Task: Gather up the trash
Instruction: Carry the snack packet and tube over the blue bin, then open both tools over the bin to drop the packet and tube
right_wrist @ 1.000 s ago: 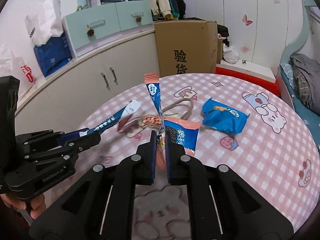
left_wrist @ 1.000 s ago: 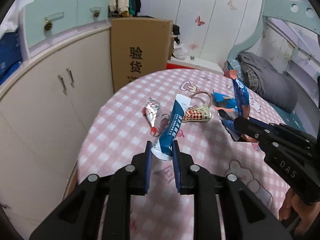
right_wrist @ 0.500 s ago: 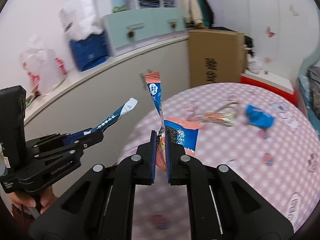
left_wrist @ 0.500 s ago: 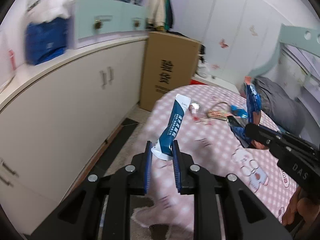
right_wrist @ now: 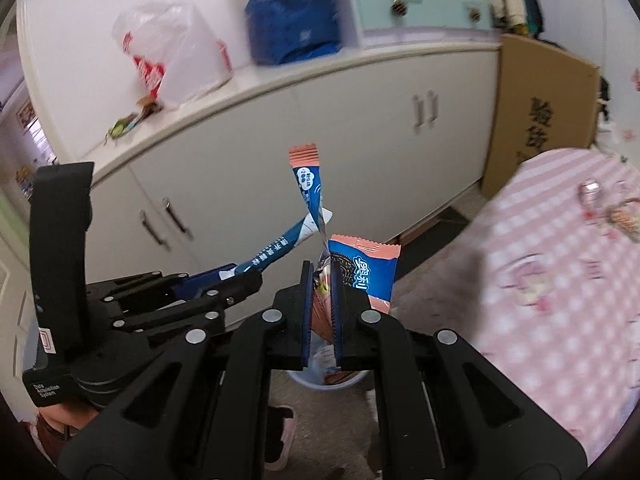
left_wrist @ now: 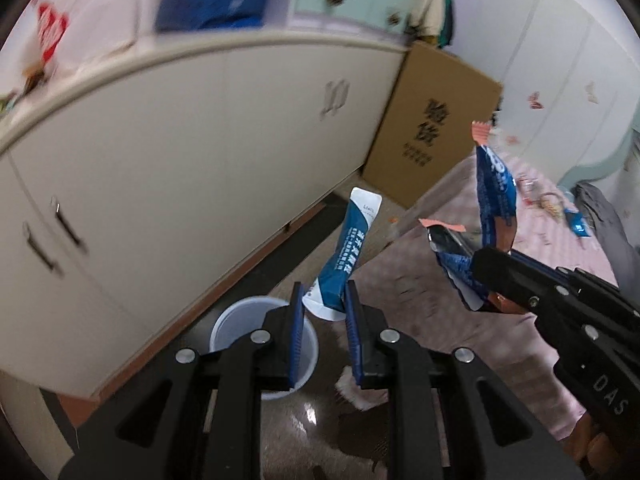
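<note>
Two grippers show, each with a pair of black fingers lined in blue ribbed pads; the left gripper (left_wrist: 323, 304) is clamped on one long blue-and-white sachet (left_wrist: 349, 252), a flat foil strip standing up and leaning right from the pads; the right gripper (right_wrist: 321, 300) is pinched tight on crinkled blue wrappers with salmon-pink serrated ends (right_wrist: 362, 268), two by the look of it, one a wide cookie pack and one a narrow twisted strip rising above it, though how they join between the pads I cannot tell.

One white plastic bin (left_wrist: 240, 320), round and smooth-walled, stands on the dark floor below both grippers, partly hidden behind the left fingers; in the right wrist view only its rim (right_wrist: 316, 385) peeps out under the fingers.

The round worktop (right_wrist: 560, 280), draped in pink checked cloth, ends at a curved edge to the right; a few small bits of trash (right_wrist: 608, 208) lie on it, blurred and well apart from the grippers; between worktop edge and the cream cabinet doors (left_wrist: 180, 184) runs an open strip of floor; one cardboard box (left_wrist: 432, 128) closes its far end.
</note>
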Motion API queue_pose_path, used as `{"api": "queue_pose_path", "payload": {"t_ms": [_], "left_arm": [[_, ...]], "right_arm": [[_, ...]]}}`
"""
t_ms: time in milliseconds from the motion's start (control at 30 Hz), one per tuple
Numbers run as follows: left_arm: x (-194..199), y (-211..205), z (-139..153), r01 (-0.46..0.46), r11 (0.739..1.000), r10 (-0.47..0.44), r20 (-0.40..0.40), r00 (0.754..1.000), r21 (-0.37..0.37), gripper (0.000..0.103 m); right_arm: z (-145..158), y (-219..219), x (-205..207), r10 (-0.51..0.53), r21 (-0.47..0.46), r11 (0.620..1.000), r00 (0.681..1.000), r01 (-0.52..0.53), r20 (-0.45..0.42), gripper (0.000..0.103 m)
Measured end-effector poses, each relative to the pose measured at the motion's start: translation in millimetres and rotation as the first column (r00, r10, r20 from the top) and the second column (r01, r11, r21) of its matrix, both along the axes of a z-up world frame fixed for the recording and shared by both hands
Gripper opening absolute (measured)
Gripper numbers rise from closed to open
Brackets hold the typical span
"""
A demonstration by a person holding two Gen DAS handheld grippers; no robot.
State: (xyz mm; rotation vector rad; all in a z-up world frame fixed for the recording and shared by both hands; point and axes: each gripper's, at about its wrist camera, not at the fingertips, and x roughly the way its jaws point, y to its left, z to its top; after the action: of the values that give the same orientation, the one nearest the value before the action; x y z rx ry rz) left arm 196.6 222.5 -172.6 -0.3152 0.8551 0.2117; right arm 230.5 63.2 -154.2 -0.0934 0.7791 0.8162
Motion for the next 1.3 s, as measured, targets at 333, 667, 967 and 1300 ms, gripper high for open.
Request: {"api": "queue_pose_path", "payload": {"t_ms": [333, 667, 967, 1300], "left_arm": [[13, 43, -61, -0.033, 0.999, 0.028, -0.135, 0.991, -0.035, 0.02], [38, 55, -105, -0.031, 0.999, 0.025, -0.208, 0.978, -0.028, 0.06], [38, 59, -114, -0.089, 0.996, 0.08, -0.22, 0.972, -0.031, 0.062], [26, 89, -120, -0.21, 0.978, 0.202, -0.235, 0.951, -0.009, 0.066]], "right_arm": [[-66, 55, 17, 0.018, -0.049, 0.999, 0.995, -0.023, -0.103, 0.009], [-103, 63, 41, -0.032, -0.068, 0.997, 0.984, 0.021, -0.175, 0.009], [-117, 68, 47, -0.024, -0.064, 0.998, 0.975, 0.01, -0.22, 0.009], [-133, 91, 45, 0.008, -0.058, 0.998, 0.961, -0.025, -0.276, 0.009]]}}
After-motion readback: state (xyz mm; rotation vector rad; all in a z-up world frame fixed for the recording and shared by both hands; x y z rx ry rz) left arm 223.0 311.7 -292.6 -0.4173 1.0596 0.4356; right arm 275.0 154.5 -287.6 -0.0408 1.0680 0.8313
